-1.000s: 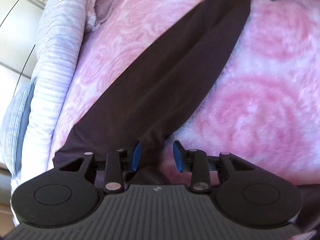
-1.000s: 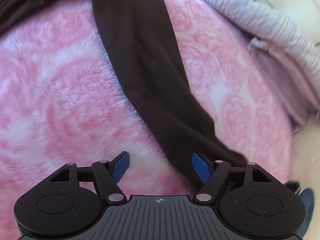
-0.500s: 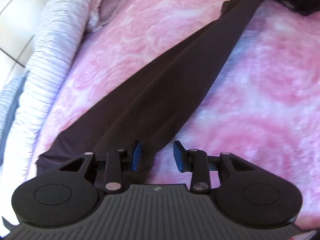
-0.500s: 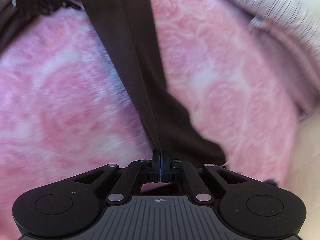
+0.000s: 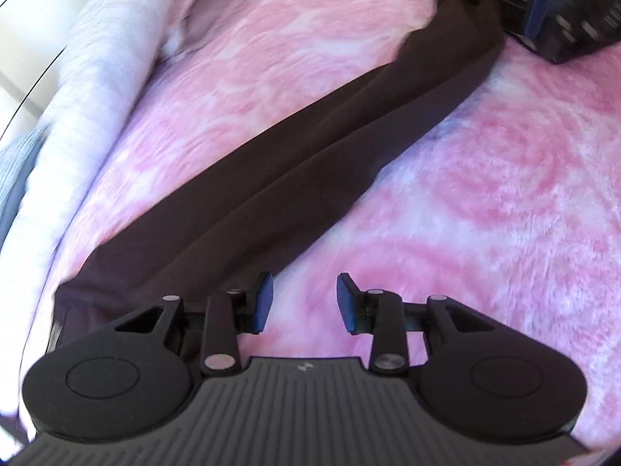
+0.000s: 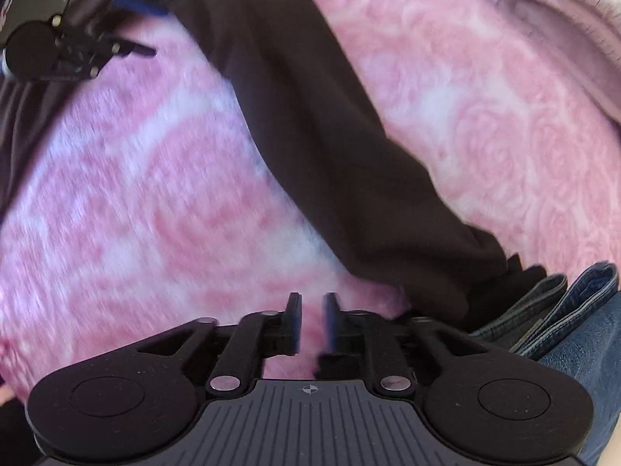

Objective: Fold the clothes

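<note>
Stretching diagonally across a pink rose-patterned blanket [image 5: 485, 194], a long dark garment [image 5: 295, 178] lies flat — its near end beside the left gripper [image 5: 304, 303], whose blue pads stand apart over bare blanket with nothing between them. The right gripper [image 6: 310, 322] hovers at the garment's other end, its jaws having just been opening, a narrow gap between them and no cloth inside. Folded blue jeans [image 6: 574, 322] sit just beside — blur softens the rest.

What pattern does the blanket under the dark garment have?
Pink and white rose swirls on the blanket, clearest in the left wrist view.
</note>
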Demonstrator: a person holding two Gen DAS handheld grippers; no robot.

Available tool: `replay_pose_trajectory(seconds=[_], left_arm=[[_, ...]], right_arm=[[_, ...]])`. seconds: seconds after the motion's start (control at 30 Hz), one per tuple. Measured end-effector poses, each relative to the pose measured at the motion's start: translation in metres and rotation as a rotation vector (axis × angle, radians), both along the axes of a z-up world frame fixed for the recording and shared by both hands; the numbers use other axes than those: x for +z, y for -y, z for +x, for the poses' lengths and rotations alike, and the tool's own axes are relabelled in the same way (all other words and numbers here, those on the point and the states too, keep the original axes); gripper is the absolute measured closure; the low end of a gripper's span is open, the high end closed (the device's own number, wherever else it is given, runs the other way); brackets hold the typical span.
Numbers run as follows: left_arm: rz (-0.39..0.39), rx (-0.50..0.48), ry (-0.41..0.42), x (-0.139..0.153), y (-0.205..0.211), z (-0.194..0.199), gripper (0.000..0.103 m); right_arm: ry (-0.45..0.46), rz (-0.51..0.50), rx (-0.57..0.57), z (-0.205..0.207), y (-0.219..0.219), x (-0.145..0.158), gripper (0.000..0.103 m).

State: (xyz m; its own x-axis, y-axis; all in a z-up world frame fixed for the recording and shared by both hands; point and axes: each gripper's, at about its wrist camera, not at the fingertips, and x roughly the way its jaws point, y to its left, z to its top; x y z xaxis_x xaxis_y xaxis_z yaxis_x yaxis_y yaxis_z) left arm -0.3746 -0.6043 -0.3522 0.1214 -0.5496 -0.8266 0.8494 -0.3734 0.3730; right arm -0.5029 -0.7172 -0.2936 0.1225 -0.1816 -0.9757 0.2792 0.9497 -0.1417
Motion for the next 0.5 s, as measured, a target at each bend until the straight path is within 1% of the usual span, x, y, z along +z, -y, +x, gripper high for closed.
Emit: replay_pose_trajectory(seconds=[0.03,0.1,0.23,0.37,0.43,0.5], left_arm=[[0.001,0.041,-0.002,0.006,-0.007,0.007,0.071],[0.003,0.133,-0.003,0.020,-0.027,0.026,0.070],[0.007,0.329,0.024,0.048,-0.080,0.078,0.070],[0.011,0.532,0.050,0.072,-0.143,0.147,0.066],[0.018,0.600,0.046,0.076,-0.176,0.180,0.066],[0.031,0.645,0.031,0.075,-0.210,0.210,0.065]], right_arm=[[0.021,-0.010,-0.001,0.003,-0.005,0.003,0.019],[0.060,-0.011,0.010,0.015,-0.017,0.010,0.018],[0.137,-0.006,0.037,0.043,-0.040,0.028,0.018],[0.197,0.013,0.049,0.088,-0.074,0.046,0.018],[0.232,0.054,0.024,0.114,-0.093,0.048,0.018],[0.265,0.123,-0.060,0.135,-0.108,0.038,0.018]])
